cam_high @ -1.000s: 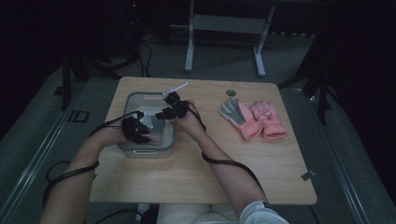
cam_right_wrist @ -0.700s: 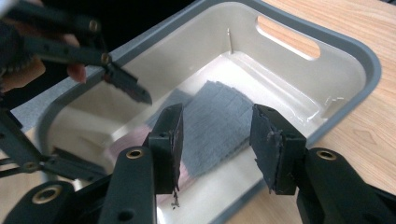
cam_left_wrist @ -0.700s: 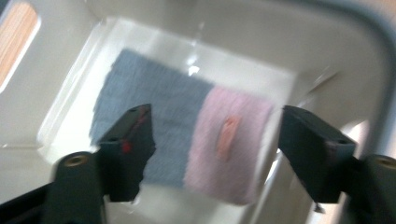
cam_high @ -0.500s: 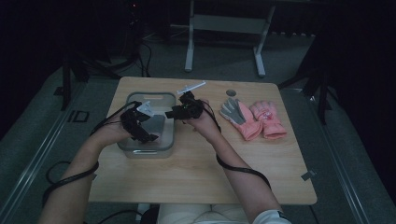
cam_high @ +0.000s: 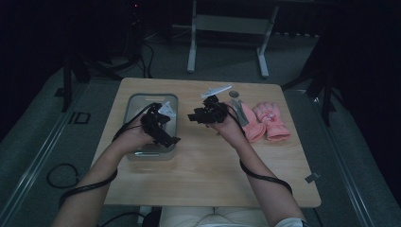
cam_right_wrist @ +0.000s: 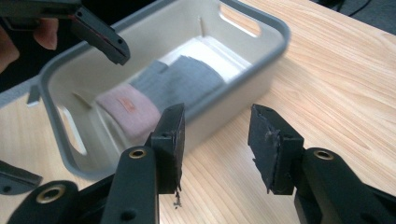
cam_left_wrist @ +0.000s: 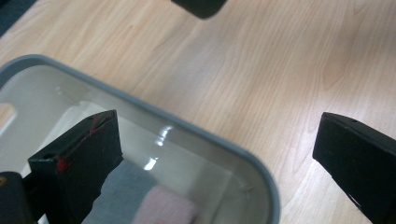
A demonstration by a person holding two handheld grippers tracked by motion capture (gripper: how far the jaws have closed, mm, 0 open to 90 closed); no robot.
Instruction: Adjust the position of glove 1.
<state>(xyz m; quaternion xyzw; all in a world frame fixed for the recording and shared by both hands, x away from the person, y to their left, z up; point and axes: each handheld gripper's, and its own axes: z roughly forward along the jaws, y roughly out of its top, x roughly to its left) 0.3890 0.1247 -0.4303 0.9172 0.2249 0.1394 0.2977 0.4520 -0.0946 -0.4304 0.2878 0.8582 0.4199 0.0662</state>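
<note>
- High view first: we hold the left gripper [cam_high: 163, 128] over the bin [cam_high: 135, 101] and the right gripper [cam_high: 204, 113] over bare table [cam_high: 198, 175], just to the 3 o'clock side of the bin.
- Both grippers have their jaws spread wide and carry nothing; the two gripper views show free space between the pads.
- The bin is grey, with rounded corners and slot handles. In the right gripper view one glove [cam_right_wrist: 154, 95] lies inside the bin [cam_right_wrist: 261, 60], grey at the hand part and pink at the cuff, on what looks like a white sheet.
- The other gloves [cam_high: 265, 124], pink with a grey one beside them, lie on the table at 3 o'clock from our right hand, well apart from the bin.
- Risk, as we judge it: the right hand must turn away to reach these gloves, and its cable could drag over the table and push the small things near 12 o'clock.
- A soft glove pinched only at one finger may slip or hang and catch the bin rim when we bring it over.
- The left gripper hangs low over the bin; it could knock the wall and shift the bin.
</note>
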